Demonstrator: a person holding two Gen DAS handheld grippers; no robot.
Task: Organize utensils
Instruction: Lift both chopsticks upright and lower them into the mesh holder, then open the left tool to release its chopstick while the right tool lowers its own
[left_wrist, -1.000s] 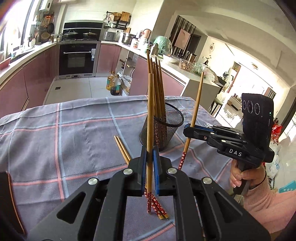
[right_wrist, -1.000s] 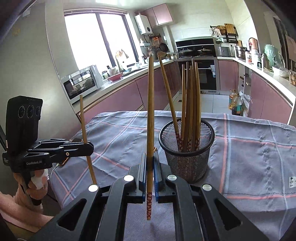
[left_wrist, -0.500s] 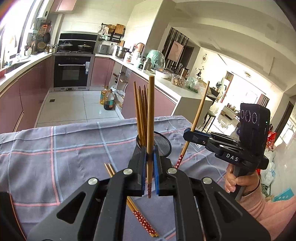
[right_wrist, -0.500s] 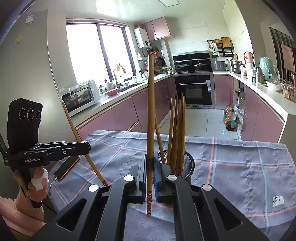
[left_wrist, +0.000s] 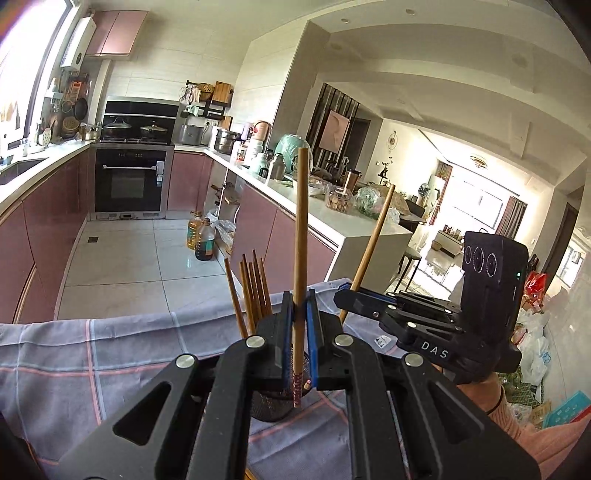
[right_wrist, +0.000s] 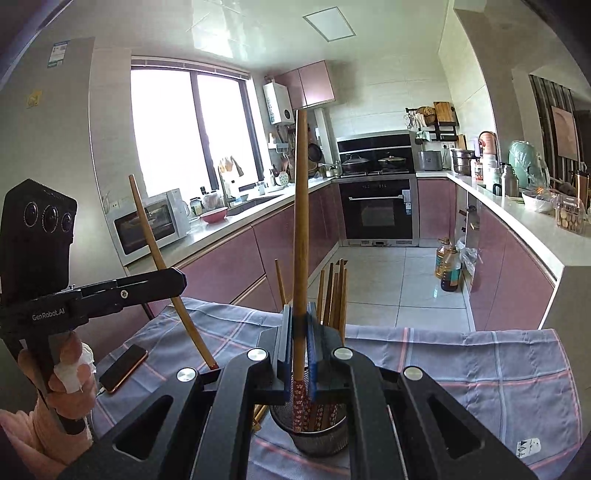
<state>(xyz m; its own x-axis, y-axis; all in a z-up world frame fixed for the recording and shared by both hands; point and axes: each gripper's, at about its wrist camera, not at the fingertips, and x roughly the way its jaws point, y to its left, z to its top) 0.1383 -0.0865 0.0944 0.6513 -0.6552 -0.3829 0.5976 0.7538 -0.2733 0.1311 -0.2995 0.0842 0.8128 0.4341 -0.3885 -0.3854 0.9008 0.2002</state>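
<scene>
My left gripper (left_wrist: 298, 343) is shut on an upright wooden chopstick (left_wrist: 300, 236) whose patterned tip hangs over the black mesh holder (left_wrist: 271, 408). My right gripper (right_wrist: 298, 354) is shut on another upright chopstick (right_wrist: 300, 229), its red patterned tip at the holder's (right_wrist: 317, 437) mouth. Several chopsticks (right_wrist: 334, 295) stand in the holder; they also show in the left wrist view (left_wrist: 251, 291). Each gripper shows in the other's view, the right gripper (left_wrist: 341, 297) and the left gripper (right_wrist: 177, 278), each with its chopstick tilted.
A grey checked cloth (right_wrist: 480, 369) covers the table. A phone (right_wrist: 123, 367) lies on it at the left. A loose chopstick end (right_wrist: 258, 417) lies beside the holder. Kitchen counters and an oven (left_wrist: 129, 181) stand behind.
Both grippers have risen and closed in over the mesh holder with their chopsticks. The holder now sits directly under the fingertips; the loose chopsticks on the cloth are mostly out of sight.
</scene>
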